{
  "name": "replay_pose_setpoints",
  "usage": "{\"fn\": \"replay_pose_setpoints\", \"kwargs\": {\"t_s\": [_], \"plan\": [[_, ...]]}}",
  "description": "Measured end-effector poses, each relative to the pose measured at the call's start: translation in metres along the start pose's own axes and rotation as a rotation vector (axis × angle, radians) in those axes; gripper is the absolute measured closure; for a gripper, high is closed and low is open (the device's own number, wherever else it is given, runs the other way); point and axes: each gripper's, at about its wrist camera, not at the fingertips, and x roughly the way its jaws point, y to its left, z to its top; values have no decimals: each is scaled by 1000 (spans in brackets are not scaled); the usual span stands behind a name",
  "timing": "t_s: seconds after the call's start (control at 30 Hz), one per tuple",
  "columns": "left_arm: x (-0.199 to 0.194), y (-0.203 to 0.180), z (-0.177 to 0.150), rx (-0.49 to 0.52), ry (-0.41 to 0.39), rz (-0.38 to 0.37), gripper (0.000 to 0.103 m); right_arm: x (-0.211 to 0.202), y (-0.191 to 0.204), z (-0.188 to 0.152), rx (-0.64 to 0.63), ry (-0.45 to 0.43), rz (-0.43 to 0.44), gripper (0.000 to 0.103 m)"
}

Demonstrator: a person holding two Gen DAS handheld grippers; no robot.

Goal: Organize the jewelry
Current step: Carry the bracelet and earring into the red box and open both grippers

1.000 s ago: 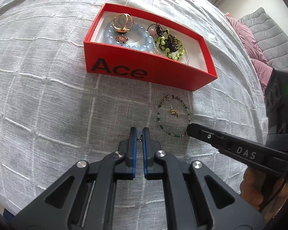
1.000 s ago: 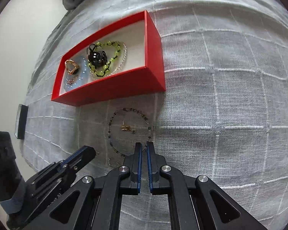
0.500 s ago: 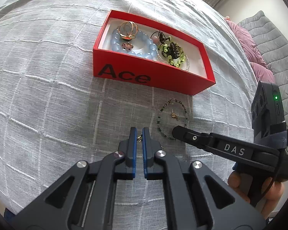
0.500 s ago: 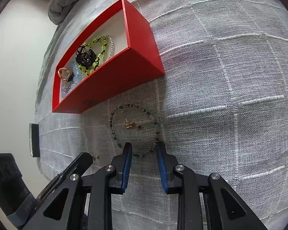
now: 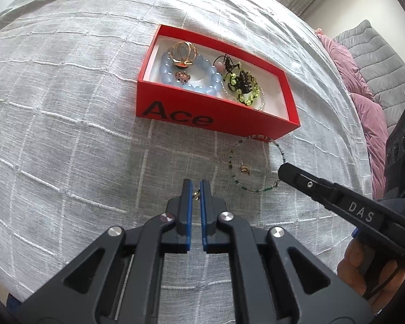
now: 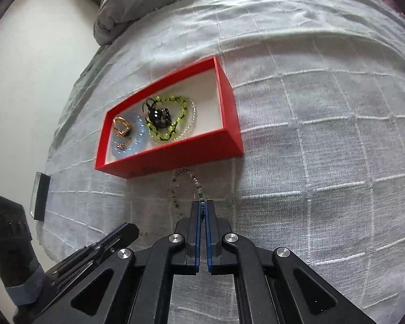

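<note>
Bracelet (image 6: pixel 187 186) of green and dark beads lies on grey cloth (image 5: pixel 67 135), just below red box (image 5: pixel 216 118) at frame centre; near end pinched in right gripper (image 6: pixel 202 208), fingers closed on strand, loop drawn long toward box. Left gripper (image 5: pixel 196 191) nearly closed, small gold earring (image 5: pixel 195 195) between tips; grip cannot tell. Second gold earring (image 5: pixel 244 169) inside loop. Box holds blue bracelet (image 5: pixel 202 78), gold ring (image 5: pixel 182 52), green-black bracelet (image 5: pixel 241 86); right third bare. Open cloth left and right of box
</note>
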Motion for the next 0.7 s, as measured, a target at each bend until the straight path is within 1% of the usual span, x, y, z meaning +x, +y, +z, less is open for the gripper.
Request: {"fn": "replay_pose_setpoints", "kwargs": {"t_s": [0.13, 0.3, 0.4, 0.57, 0.7], "plan": [[-7, 4, 2, -12, -15, -20, 97, -14, 6, 4, -26, -41, 35, 100], [-22, 11, 11, -13, -70, -48, 97, -39, 20, 11, -118, -108, 78, 100], [-29, 14, 20, -19, -99, -63, 97, -50, 26, 12, -143, -140, 118, 100], [-37, 14, 40, -26, -150, -84, 97, -55, 38, 24, -162, -189, 149, 100], [-33, 11, 58, -33, -163, -118, 97, -53, 40, 40, -163, -214, 149, 100]]}}
